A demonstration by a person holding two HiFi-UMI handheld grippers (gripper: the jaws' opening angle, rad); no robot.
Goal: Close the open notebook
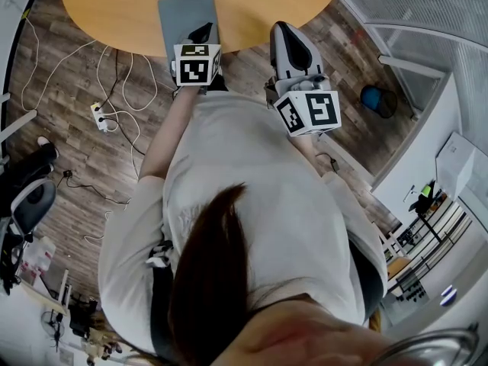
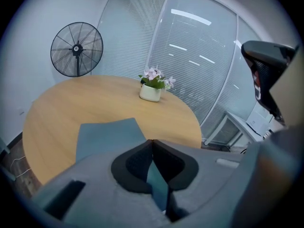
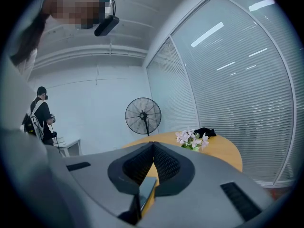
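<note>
The notebook (image 1: 187,15) is a grey-blue slab that lies flat on the round wooden table (image 1: 114,6), near its front edge, with only its cover showing. My left gripper (image 1: 202,31) hovers over the notebook's near end, shut, with nothing between its pads. In the left gripper view the notebook (image 2: 105,137) lies just beyond the left gripper (image 2: 152,140), whose tips meet. My right gripper (image 1: 284,29) is held off the table's edge, right of the notebook, also shut and empty. In the right gripper view the right gripper (image 3: 153,144) points almost level across the table (image 3: 223,152).
A white pot of pink flowers (image 2: 153,85) stands at the table's far side, with a dark object (image 3: 205,132) near it. A standing fan (image 2: 76,50) and glass walls with blinds are behind. Cables and a power strip (image 1: 99,116) lie on the floor. A person (image 3: 40,120) stands far off.
</note>
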